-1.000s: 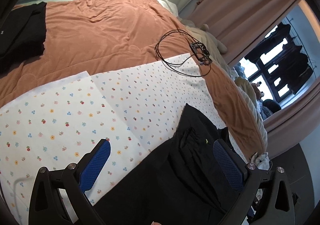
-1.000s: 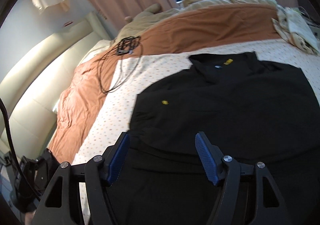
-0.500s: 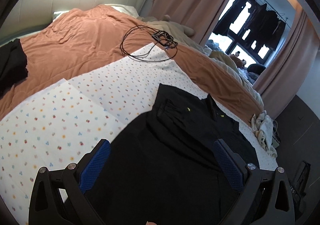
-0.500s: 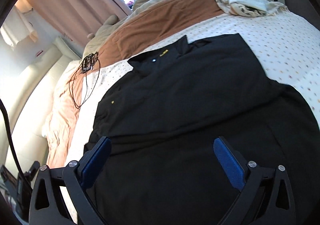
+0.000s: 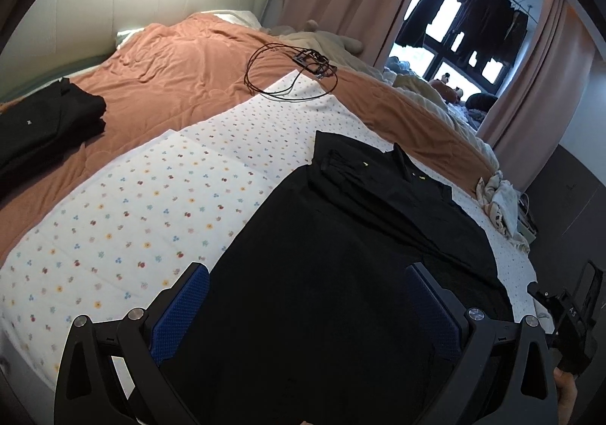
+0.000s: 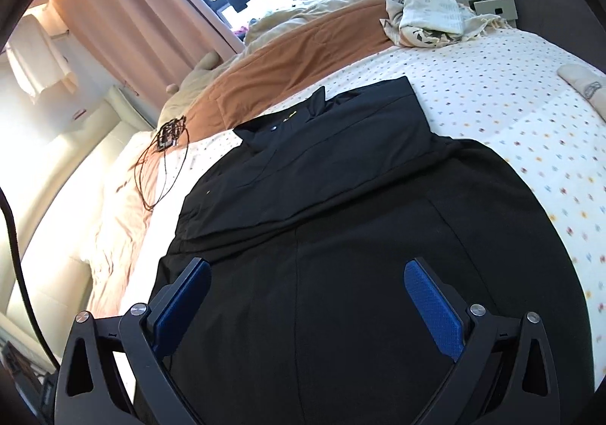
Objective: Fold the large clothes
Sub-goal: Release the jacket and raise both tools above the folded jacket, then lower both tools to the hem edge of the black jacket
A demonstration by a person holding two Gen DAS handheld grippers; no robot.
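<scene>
A large black collared shirt [image 5: 341,254] lies spread on the dotted white sheet [image 5: 132,217] of the bed, sleeves folded inward, collar at the far end. It also shows in the right wrist view [image 6: 341,198]. My left gripper [image 5: 306,296] is open and empty, above the shirt's near hem. My right gripper [image 6: 306,292] is open and empty, also above the shirt's lower part. The other gripper's body [image 5: 568,315] shows at the right edge of the left wrist view.
A folded black garment [image 5: 41,126] lies on the orange blanket [image 5: 170,61] at far left. A black cable with a small device [image 5: 295,73] lies at the sheet's far edge. A crumpled pale cloth [image 6: 428,16] sits at the bed's far corner. Curtains and a window are behind.
Both grippers have pulled back and swung toward the shirt's near hem, so more of the shirt is in view. The right gripper has opened wider. The shirt has not moved.
</scene>
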